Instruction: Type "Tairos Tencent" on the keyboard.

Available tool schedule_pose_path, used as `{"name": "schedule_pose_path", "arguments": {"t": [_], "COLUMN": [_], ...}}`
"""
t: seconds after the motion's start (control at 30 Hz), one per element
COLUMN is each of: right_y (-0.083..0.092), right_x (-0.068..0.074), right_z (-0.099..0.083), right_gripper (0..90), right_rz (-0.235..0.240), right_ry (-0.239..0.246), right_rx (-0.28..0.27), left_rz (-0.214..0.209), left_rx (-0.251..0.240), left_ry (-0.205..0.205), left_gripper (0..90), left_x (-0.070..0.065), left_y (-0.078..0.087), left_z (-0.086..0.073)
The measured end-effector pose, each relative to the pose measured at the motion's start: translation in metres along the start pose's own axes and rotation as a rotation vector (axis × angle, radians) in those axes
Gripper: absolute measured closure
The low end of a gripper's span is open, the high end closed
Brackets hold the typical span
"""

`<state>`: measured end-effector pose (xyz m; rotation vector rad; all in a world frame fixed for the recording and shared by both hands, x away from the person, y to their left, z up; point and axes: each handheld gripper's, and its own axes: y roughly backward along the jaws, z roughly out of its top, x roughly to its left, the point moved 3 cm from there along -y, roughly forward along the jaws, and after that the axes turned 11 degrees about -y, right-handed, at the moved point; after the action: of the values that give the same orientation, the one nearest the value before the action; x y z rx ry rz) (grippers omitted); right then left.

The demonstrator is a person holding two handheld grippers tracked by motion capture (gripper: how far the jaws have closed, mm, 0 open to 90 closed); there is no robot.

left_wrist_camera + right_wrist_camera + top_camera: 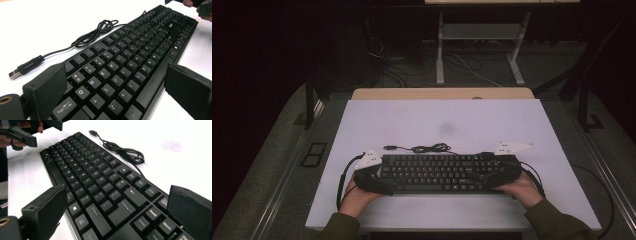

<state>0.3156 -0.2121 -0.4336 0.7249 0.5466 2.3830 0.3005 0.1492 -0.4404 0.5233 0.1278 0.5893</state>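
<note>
A black keyboard [437,172] [120,62] [100,187] lies flat across the near part of the white table [437,112]. Its black cable [427,148] [92,35] [125,151] is coiled just behind it and ends in a loose USB plug [17,72] [93,132]. My left gripper [372,176] [117,82] is at the keyboard's left end, open, one jaw by the far edge and one by the near edge. My right gripper [503,172] [118,206] straddles the right end the same way, also open. I cannot tell whether the jaws touch the keyboard.
A faint grey smudge [446,129] [172,145] marks the table behind the cable. Beyond the table's wooden far edge [442,93] stand a desk's white legs [440,50] and loose floor cables [462,65]. A dark post [309,102] stands at the left.
</note>
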Motion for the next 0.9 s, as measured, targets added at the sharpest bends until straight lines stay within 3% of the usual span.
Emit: {"name": "schedule_pose_path", "arguments": {"t": [0.1,0.6,0.9], "right_y": [-0.002,-0.022,-0.025], "right_x": [0.002,0.007,0.009], "right_z": [0.002,0.007,0.005], "right_gripper": [3.2,4.1,17.1], "right_rz": [0.016,0.027,0.046], "right_ry": [-0.012,0.021,0.053], "right_rx": [-0.005,0.024,0.053], "left_rz": [0.0,0.002,-0.002], "left_rx": [0.0,0.003,0.013], "left_ry": [-0.003,-0.004,-0.011], "left_gripper": [3.4,3.4,3.4], "left_x": [0.0,0.0,-0.001], "left_y": [0.0,0.0,-0.001], "left_z": [0.0,0.0,0.0]}}
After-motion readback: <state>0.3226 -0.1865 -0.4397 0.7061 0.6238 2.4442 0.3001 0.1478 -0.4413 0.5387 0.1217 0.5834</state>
